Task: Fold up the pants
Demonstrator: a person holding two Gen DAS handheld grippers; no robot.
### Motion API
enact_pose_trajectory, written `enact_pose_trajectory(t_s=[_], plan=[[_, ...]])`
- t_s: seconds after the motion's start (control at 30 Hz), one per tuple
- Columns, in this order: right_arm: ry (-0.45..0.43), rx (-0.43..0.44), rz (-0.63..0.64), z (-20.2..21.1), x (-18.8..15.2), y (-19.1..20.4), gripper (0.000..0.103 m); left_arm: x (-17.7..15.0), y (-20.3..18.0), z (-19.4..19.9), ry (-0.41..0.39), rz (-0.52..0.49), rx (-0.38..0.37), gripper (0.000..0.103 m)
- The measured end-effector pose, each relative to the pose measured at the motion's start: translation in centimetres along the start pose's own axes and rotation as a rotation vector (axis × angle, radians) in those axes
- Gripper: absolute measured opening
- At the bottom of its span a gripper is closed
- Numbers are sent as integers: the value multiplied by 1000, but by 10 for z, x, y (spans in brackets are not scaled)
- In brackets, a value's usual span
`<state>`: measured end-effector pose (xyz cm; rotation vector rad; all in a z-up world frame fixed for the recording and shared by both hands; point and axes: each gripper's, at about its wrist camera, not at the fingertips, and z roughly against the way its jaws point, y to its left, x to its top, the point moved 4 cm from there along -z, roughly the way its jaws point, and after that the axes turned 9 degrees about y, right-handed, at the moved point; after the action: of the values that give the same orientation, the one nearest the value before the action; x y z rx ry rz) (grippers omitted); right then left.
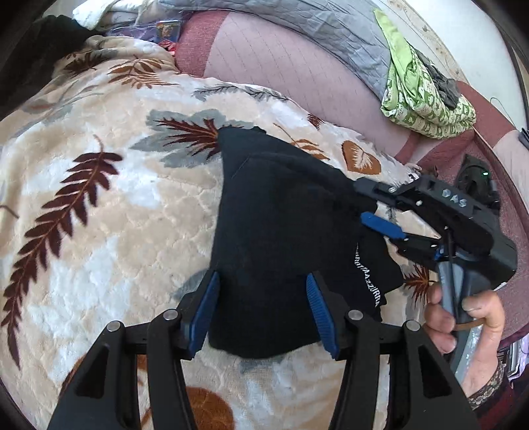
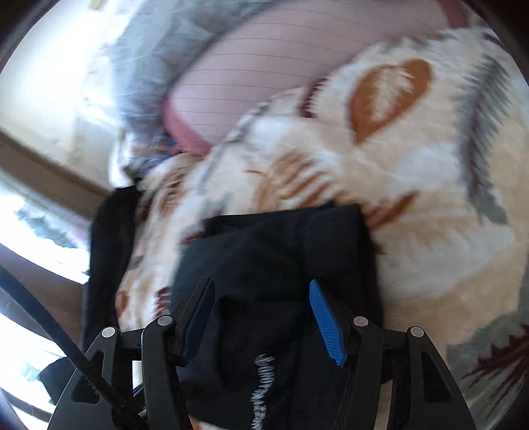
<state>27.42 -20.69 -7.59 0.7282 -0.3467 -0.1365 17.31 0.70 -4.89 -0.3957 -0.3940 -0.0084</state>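
Note:
The black pants (image 1: 281,215), folded into a compact bundle with white lettering along one edge, lie on a cream leaf-patterned blanket (image 1: 99,231). My left gripper (image 1: 263,312) stands open over the bundle's near end, its blue pads either side of the cloth without pinching it. My right gripper (image 1: 378,210), held by a hand (image 1: 463,317), reaches in from the right; it is open at the bundle's right edge. In the blurred right wrist view the pants (image 2: 281,248) lie under and between the spread fingers of the right gripper (image 2: 261,314), the lettering close to the camera.
Beyond the blanket lies a pink striped sheet (image 1: 281,72), with a grey quilt (image 1: 314,26) behind it and a green patterned cloth (image 1: 423,99) at the far right. A dark garment (image 2: 109,251) hangs at the blanket's left edge. A black device (image 1: 476,185) sits at the right.

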Motion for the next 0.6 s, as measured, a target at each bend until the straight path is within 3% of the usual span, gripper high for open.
enact_pose_trajectory(t_s=[0.1, 0.2, 0.27, 0.33, 0.43, 0.53, 0.6], plan=[[-20, 3, 39, 11, 0, 17, 65, -9, 10, -1, 9, 48, -18, 57], [22, 67, 114, 8, 7, 50, 65, -18, 27, -15, 44, 140, -106, 59], [95, 132, 170, -8, 13, 77, 65, -20, 29, -13, 29, 144, -127, 59], [242, 211, 221, -36, 13, 102, 67, -19, 25, -13, 22, 121, -113, 59], [311, 160, 254, -77, 17, 117, 67, -21, 24, -15, 2, 103, -96, 60], [328, 157, 168, -109, 33, 110, 67, -22, 21, -15, -13, 85, -82, 60], [320, 67, 138, -123, 44, 101, 64, -22, 19, -18, -18, 85, -81, 60]])
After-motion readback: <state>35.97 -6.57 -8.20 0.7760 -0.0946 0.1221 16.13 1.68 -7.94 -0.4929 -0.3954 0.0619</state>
